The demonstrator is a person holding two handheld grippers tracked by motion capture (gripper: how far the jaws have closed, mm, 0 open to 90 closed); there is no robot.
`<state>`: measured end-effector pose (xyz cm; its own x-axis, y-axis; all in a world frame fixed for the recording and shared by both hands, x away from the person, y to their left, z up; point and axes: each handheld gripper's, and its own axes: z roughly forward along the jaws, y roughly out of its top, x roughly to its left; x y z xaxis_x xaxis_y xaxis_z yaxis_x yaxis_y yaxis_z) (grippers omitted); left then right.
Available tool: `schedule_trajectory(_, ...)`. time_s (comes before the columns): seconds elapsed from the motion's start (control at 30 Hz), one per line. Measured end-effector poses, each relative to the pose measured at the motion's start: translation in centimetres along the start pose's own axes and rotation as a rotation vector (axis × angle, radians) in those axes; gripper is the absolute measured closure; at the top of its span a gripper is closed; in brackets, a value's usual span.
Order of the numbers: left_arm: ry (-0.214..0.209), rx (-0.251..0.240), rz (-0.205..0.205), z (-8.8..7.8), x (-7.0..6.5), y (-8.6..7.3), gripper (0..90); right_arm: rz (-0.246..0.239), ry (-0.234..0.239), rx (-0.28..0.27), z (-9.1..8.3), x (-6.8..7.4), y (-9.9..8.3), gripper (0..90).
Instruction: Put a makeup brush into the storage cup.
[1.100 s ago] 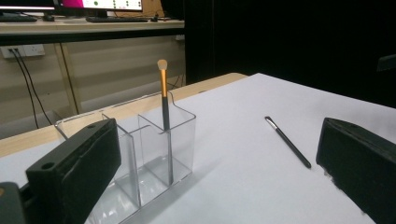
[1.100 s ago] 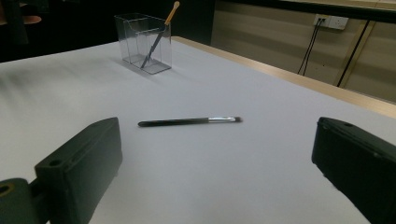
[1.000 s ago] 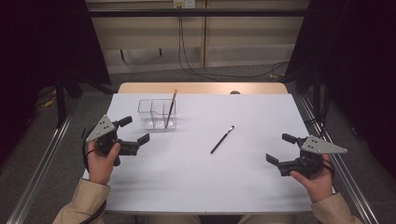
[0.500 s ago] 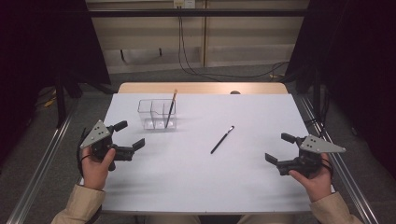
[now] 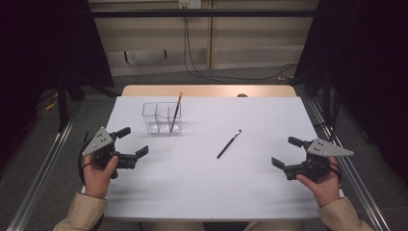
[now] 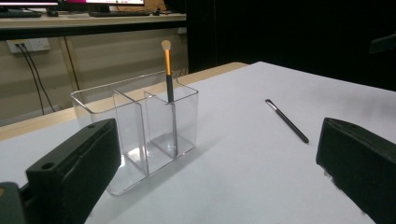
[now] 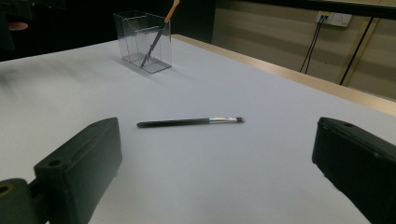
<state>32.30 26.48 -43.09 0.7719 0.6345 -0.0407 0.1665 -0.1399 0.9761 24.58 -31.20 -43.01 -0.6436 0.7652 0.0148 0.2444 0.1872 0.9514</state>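
A thin black brush (image 5: pixel 229 144) lies flat on the white surface (image 5: pixel 192 183), a little right of the frame's middle in the high view, well apart from the clear organizer (image 5: pixel 162 118) that stands in the upper left part of the surface. Its long axis runs diagonally: the bristle tip with the silver ferrule points toward the upper right of the frame, the handle end toward the lower left. In the right gripper view the brush (image 7: pixel 189 122) lies almost crosswise ahead of the jaws, bristles to the right.

Both sets of tongs are released and hold nothing. The left tongs (image 5: pixel 137 143) hover at the lower left, facing the organizer, and the right tongs (image 5: pixel 284 151) sit at the lower right, facing the brush.

The brush is slim and lies flush on the surface, so a pinch that comes down too high would likely close on air, while one that presses down off-centre could roll it or flick it away. A grip near one end would probably let it swing in the jaws. The organizer looks light; the orange-handled brush (image 5: pixel 176 110) already leans in its right compartment, and a careless insertion could knock it or tip the organizer.
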Motion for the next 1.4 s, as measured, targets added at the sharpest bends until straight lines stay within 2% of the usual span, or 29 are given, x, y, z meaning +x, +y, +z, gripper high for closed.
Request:
schedule_trajectory(0.7, -0.018, 0.028, 0.040, 0.3, -0.7, -0.3, 0.0, 0.018, -0.015, 0.007, 1.9, -0.6, 0.5, 0.9)
schedule_trajectory(1.0, -0.022, 0.023, 0.026, 0.2, -0.7, -0.5, 0.0, 0.018, -0.021, 0.018, 3.0, -0.6, 0.9, 0.9)
schedule_trajectory(1.23, -0.021, 0.010, 0.008, 0.2, -0.6, -0.7, 0.0, 0.023, -0.019, 0.035, 4.6, -0.4, 1.4, 0.8)
schedule_trajectory(1.4, -0.019, 0.008, 0.009, 0.1, -0.5, -0.7, 0.0, 0.023, -0.018, 0.050, 5.7, -0.2, 1.7, 0.7)
